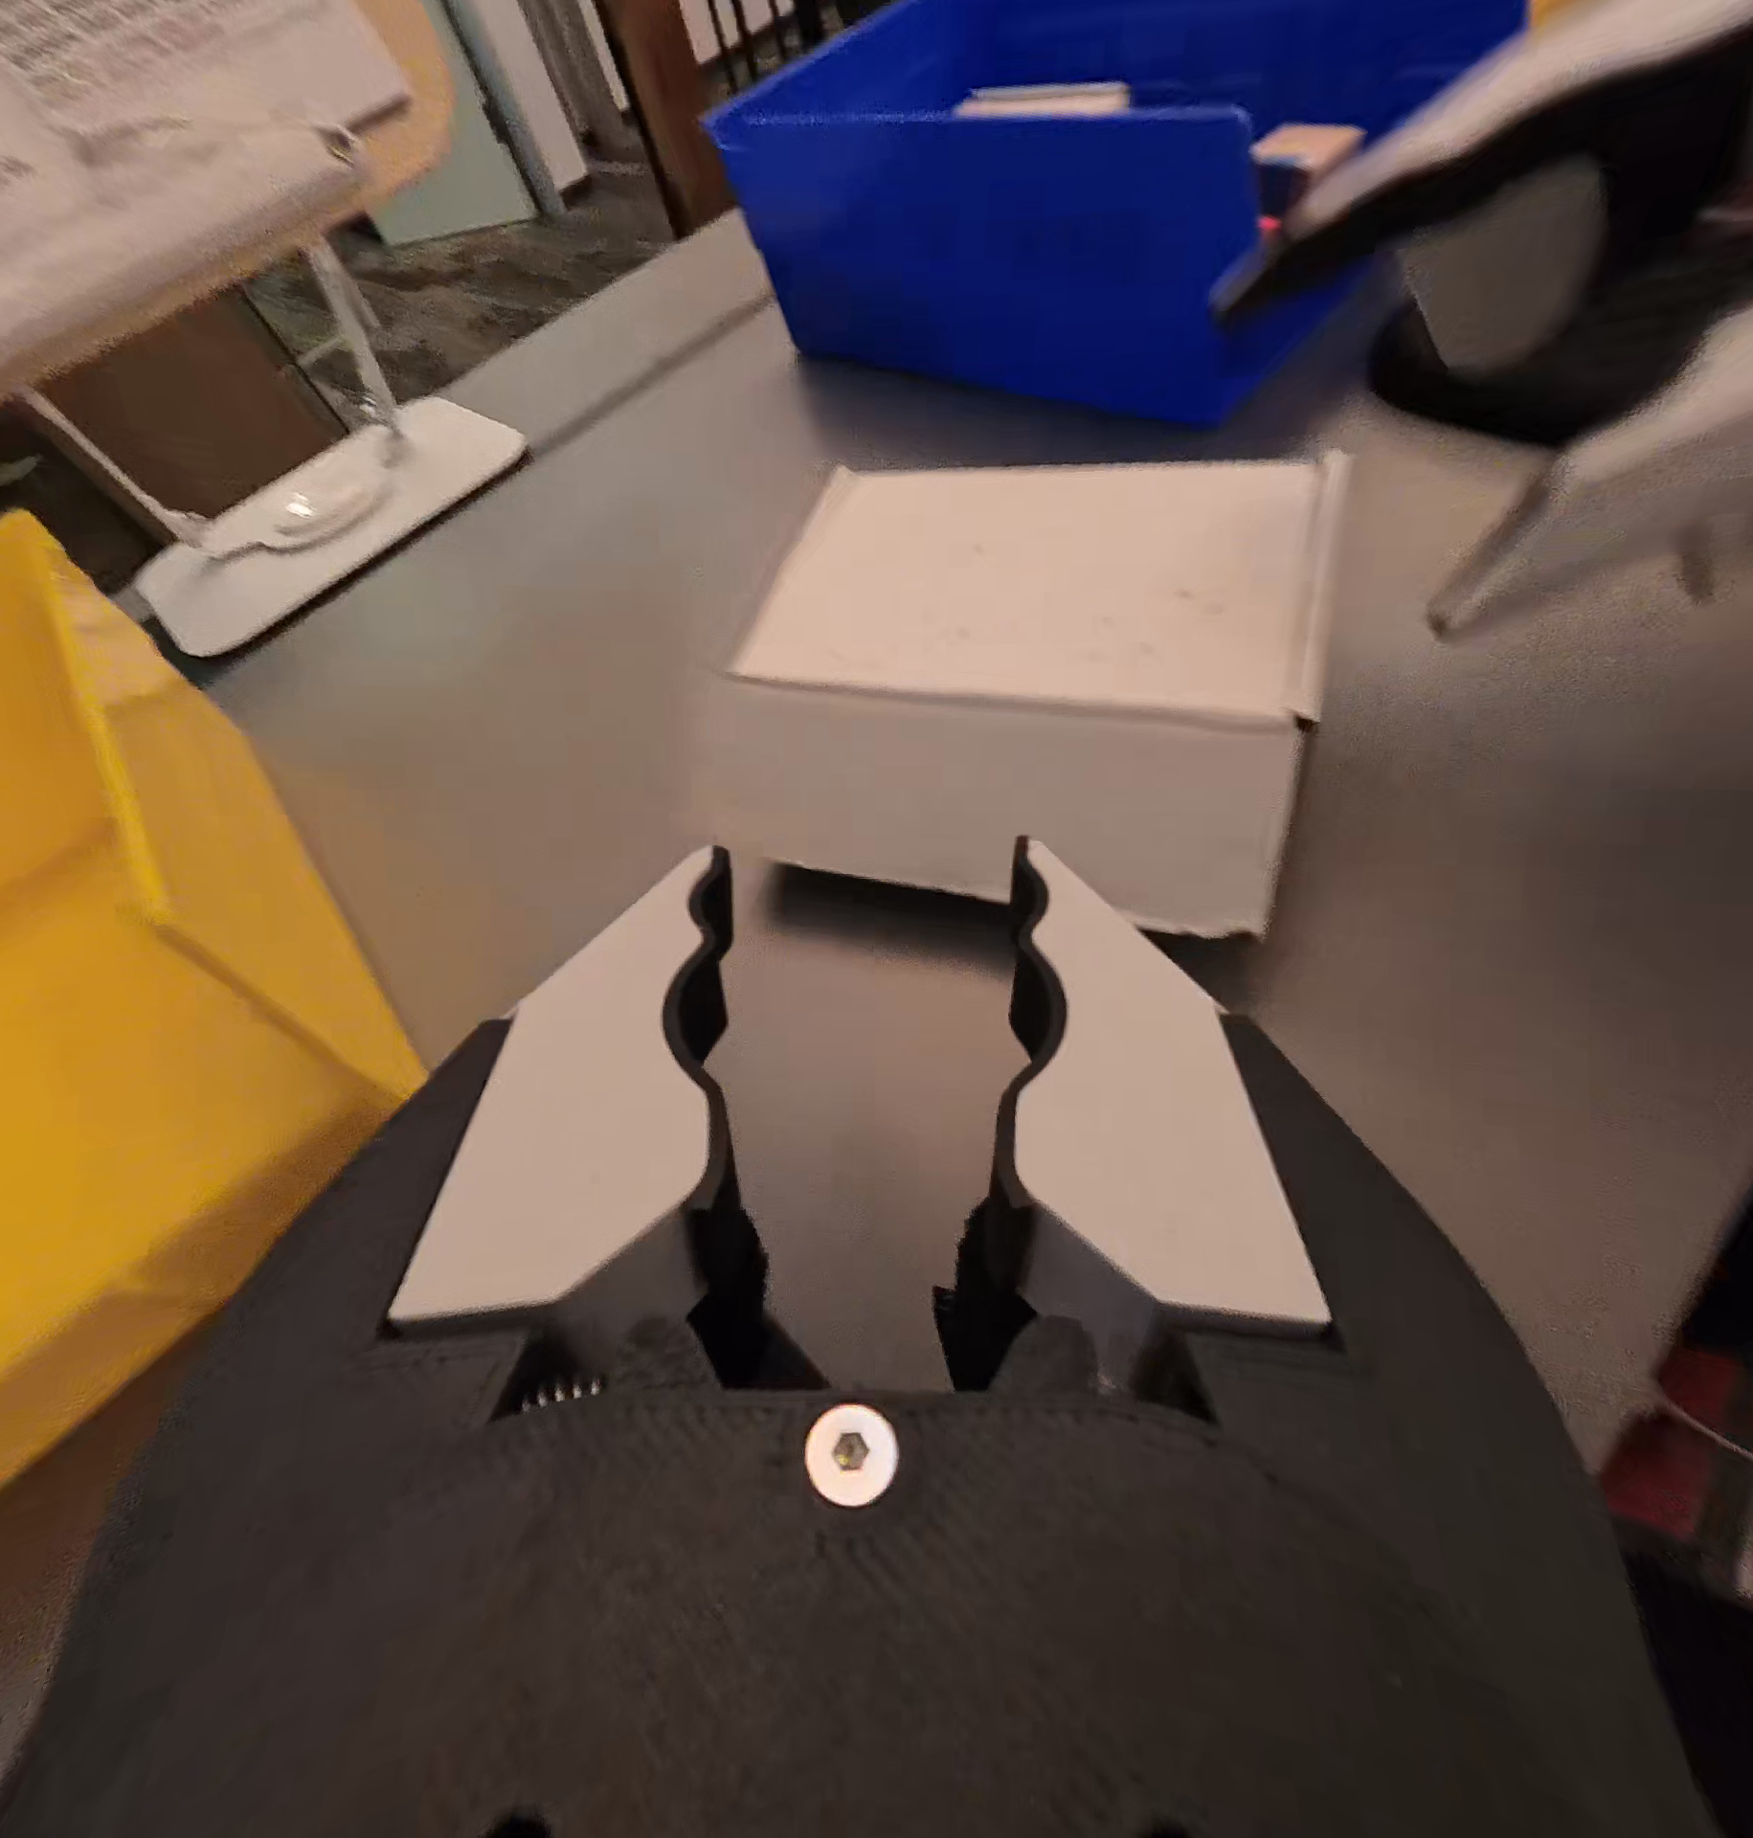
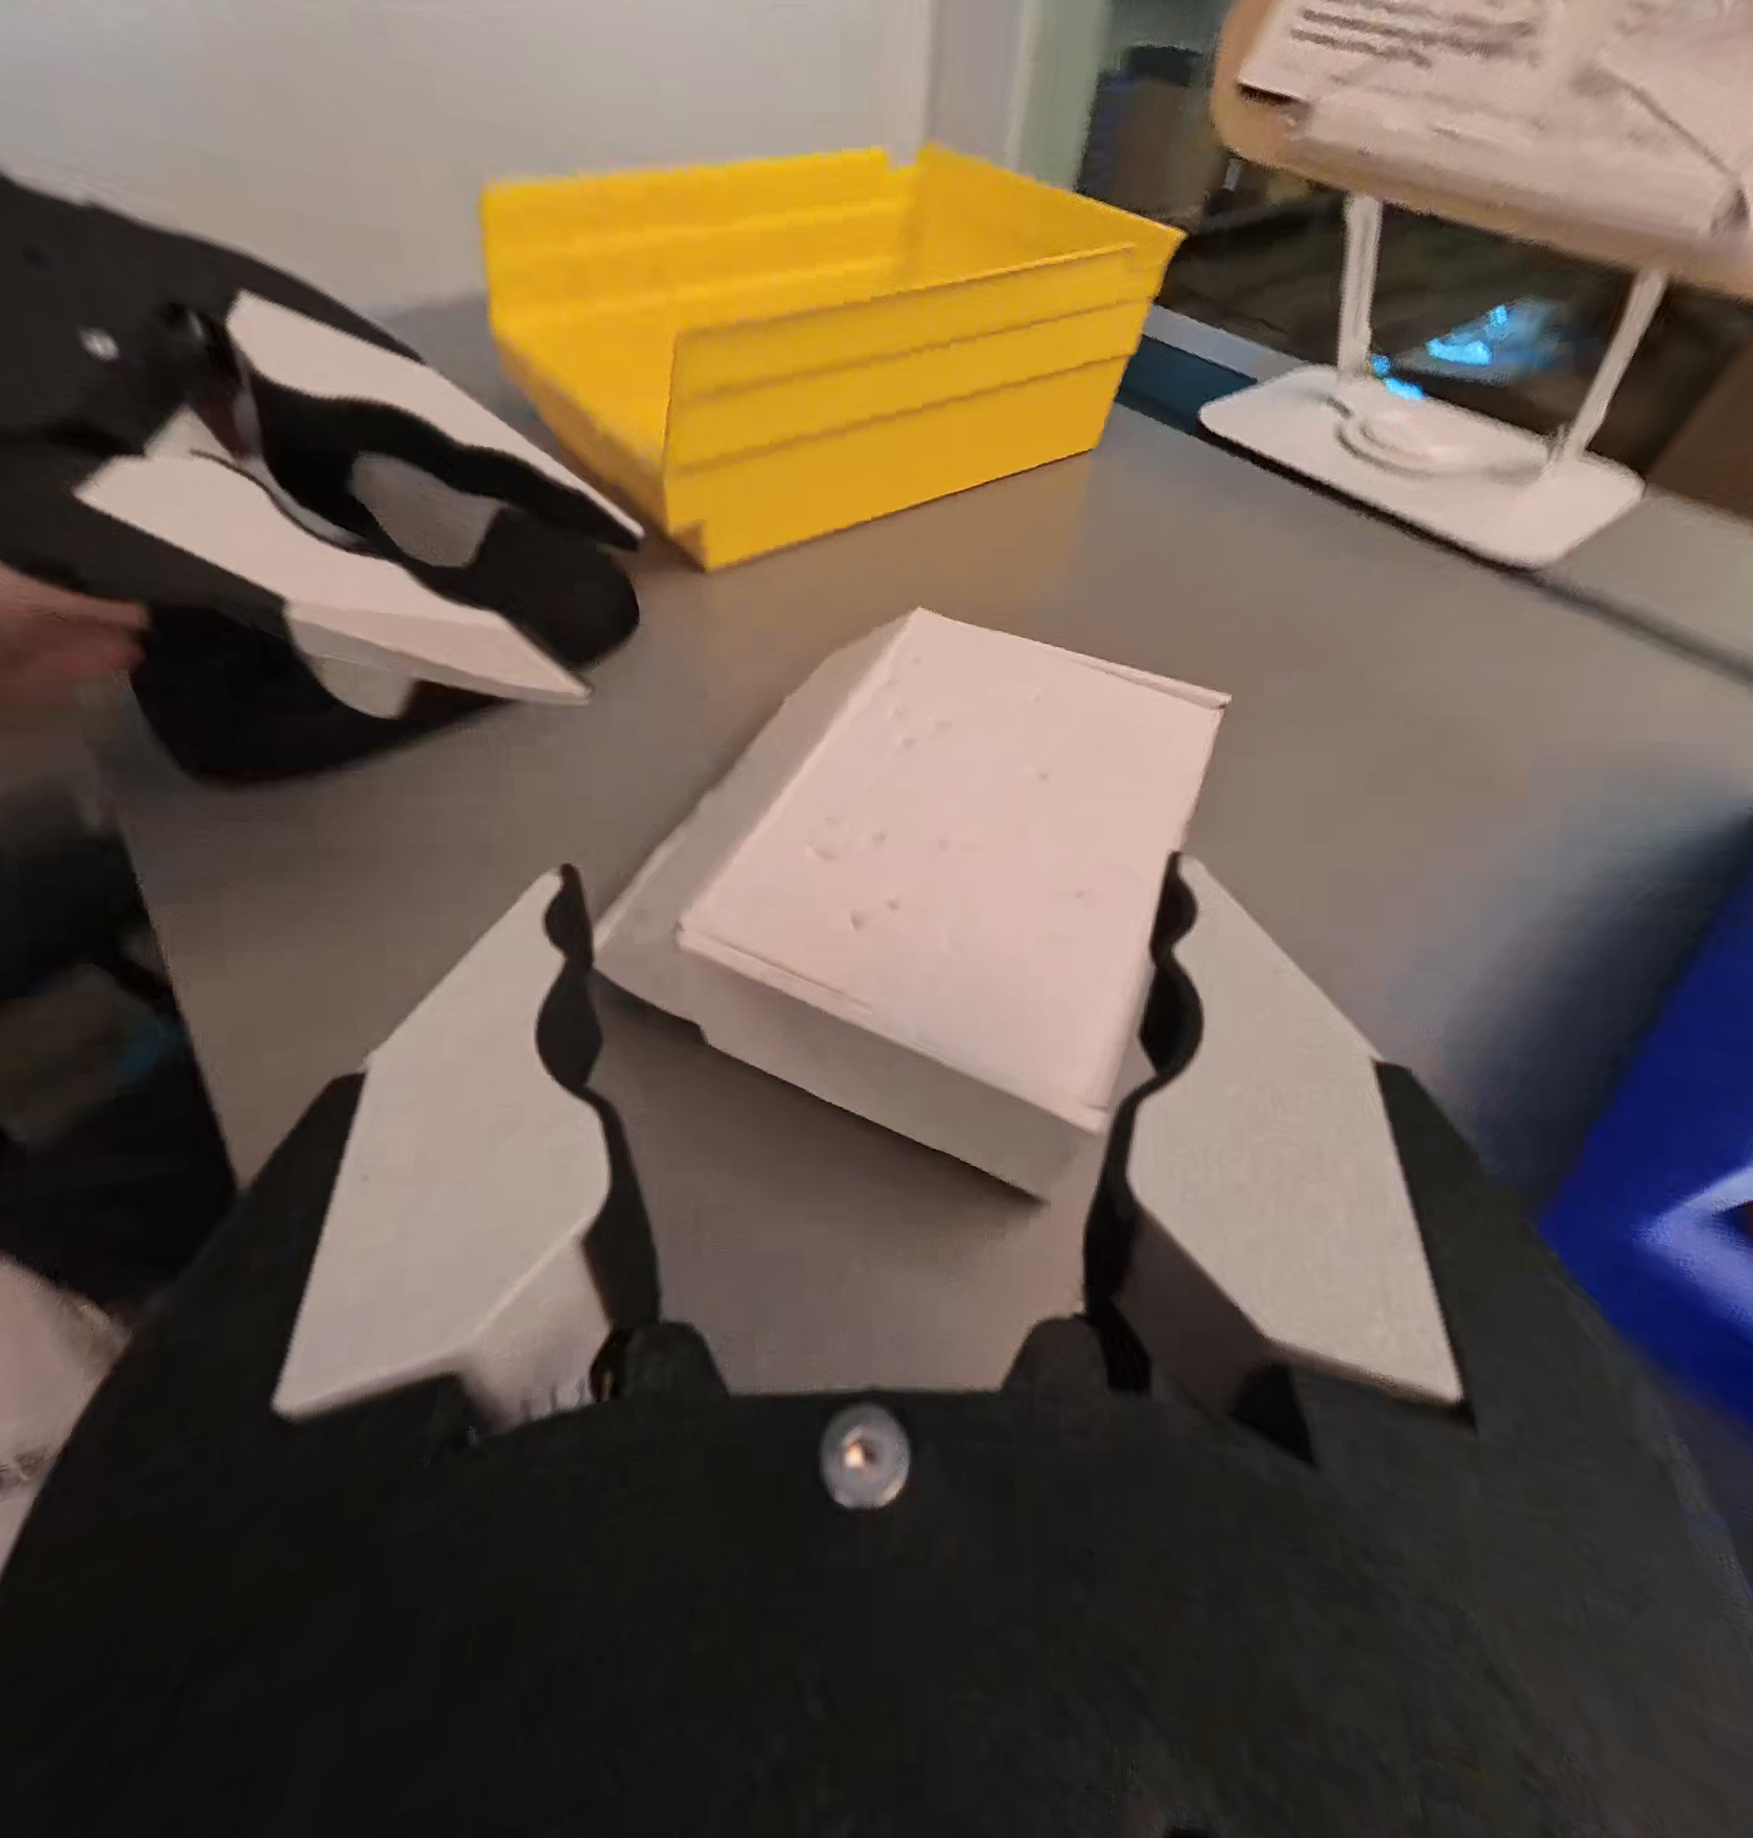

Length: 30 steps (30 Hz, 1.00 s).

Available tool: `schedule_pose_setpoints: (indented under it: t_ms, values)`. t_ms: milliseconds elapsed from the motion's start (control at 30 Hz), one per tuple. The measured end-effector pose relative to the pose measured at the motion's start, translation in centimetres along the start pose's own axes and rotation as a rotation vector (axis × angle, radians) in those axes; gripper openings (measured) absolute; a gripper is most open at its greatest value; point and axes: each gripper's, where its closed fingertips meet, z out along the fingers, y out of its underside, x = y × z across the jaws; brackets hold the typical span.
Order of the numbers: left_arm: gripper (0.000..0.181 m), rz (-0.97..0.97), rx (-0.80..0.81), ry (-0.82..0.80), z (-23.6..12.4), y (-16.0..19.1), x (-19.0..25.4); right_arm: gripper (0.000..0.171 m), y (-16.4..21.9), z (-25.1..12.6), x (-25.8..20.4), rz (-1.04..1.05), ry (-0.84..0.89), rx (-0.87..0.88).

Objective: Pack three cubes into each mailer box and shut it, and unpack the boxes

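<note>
On grey table [image 1: 554,796]: closed white mailer box [image 1: 1031,676] between yellow bin [image 2: 812,348] and blue bin [image 1: 1001,249]. Left gripper [image 1: 872,865] and right gripper [image 2: 872,875] both spread wide, empty.

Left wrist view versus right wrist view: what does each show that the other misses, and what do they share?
Only the left wrist view looks into the blue bin, where small items lie. Only the right wrist view shows the yellow bin's inside, and a person's hand. Both share the shut white mailer box on the grey table, the white stand, and the open left gripper and right gripper.
</note>
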Motion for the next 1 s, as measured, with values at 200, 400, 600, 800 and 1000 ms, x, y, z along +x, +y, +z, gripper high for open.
schedule_pose_setpoints:
  t_ms: [200, 400, 600, 800, 1000]
  values:
    - [0.06, -0.131, 0.027, 0.051, 1.0, -4.1, -3.6, 0.144, 2.3, 2.8, 0.3, 0.116, 0.266, -0.046]
    - [0.059, -0.106, 0.005, 0.03, 1.0, -2.8, -4.0, 0.142, 4.4, 4.6, 1.0, 0.041, 0.19, -0.192]
    - [0.068, -0.101, -0.033, 0.197, -0.7, -0.1, -1.5, 0.141, 4.5, 3.2, -1.0, -0.23, -0.246, -0.227]
    - [0.072, -0.043, -0.112, 0.276, -2.1, 3.5, 0.6, 0.126, 3.5, 1.0, 1.4, -0.16, -0.187, -0.197]
    - [0.069, -0.023, -0.206, 0.359, -0.8, 5.4, 1.5, 0.11, 6.1, 1.1, -0.3, 0.06, -0.27, -0.232]
